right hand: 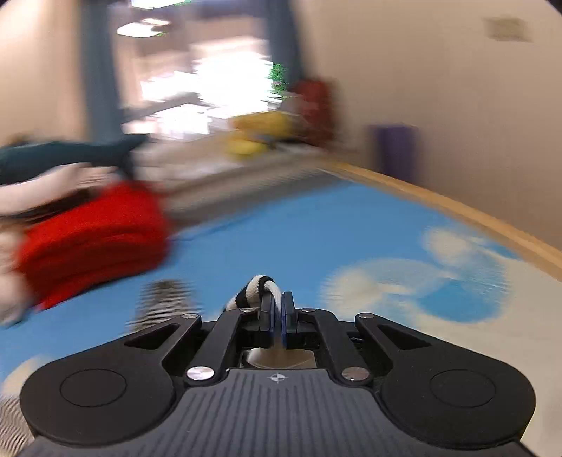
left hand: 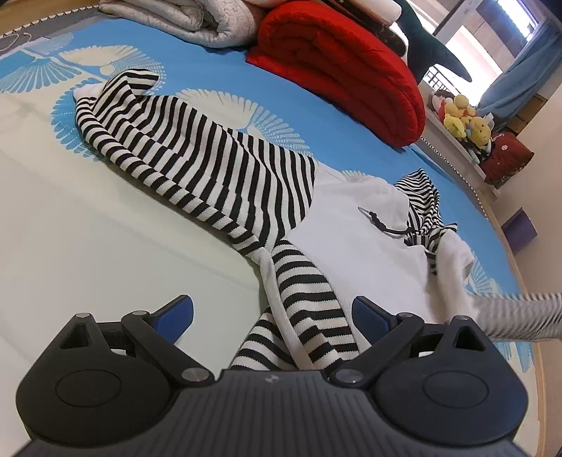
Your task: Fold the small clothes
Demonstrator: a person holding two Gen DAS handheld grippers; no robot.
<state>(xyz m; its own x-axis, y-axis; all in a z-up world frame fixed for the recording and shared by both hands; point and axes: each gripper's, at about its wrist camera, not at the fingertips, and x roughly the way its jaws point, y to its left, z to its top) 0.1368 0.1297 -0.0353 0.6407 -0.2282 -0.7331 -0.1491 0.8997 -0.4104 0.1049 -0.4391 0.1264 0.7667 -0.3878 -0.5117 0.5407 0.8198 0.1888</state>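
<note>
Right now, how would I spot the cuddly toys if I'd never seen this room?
Find the rolled red blanket on the blue bed. Right of it, a white ledge holds the yellow plush toys, the only bright yellow things, beside a dark red bag.

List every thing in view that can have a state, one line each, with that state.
left gripper: open, a striped sleeve lies between its jaws, not pinched.
right gripper: shut on a fold of the striped garment.
striped garment: unfolded, spread crumpled on the bed.
drawstring: loose on the white cloth.
red blanket: folded, lying on the bed.
grey quilt: folded, beside the red blanket.
</note>
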